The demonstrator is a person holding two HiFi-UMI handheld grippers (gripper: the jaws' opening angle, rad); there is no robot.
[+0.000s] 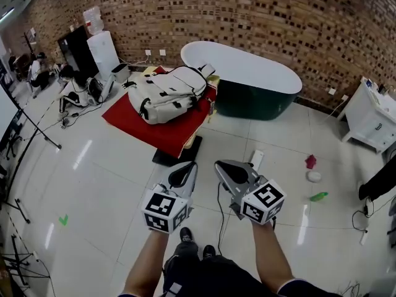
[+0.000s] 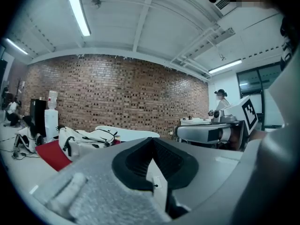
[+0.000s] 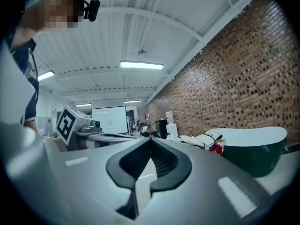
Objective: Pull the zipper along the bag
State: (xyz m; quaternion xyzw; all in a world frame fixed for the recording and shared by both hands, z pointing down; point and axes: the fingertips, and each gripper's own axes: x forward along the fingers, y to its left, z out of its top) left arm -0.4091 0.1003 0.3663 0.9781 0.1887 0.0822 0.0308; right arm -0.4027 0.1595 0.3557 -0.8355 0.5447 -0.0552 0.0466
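The white bag (image 1: 170, 94) lies on a red-draped surface (image 1: 166, 133), just in front of a dark-sided bathtub (image 1: 247, 82). Its long axis runs across the head view, tilting from lower left to upper right, and its zipper is too small to make out. The bag lies well ahead of both grippers and slightly to the left. The left gripper (image 1: 184, 173) and right gripper (image 1: 226, 168) hang side by side over the tiled floor (image 1: 111, 184), jaws closed and empty. The left gripper appears marginally nearer, so the approach would run forward and a little leftward.
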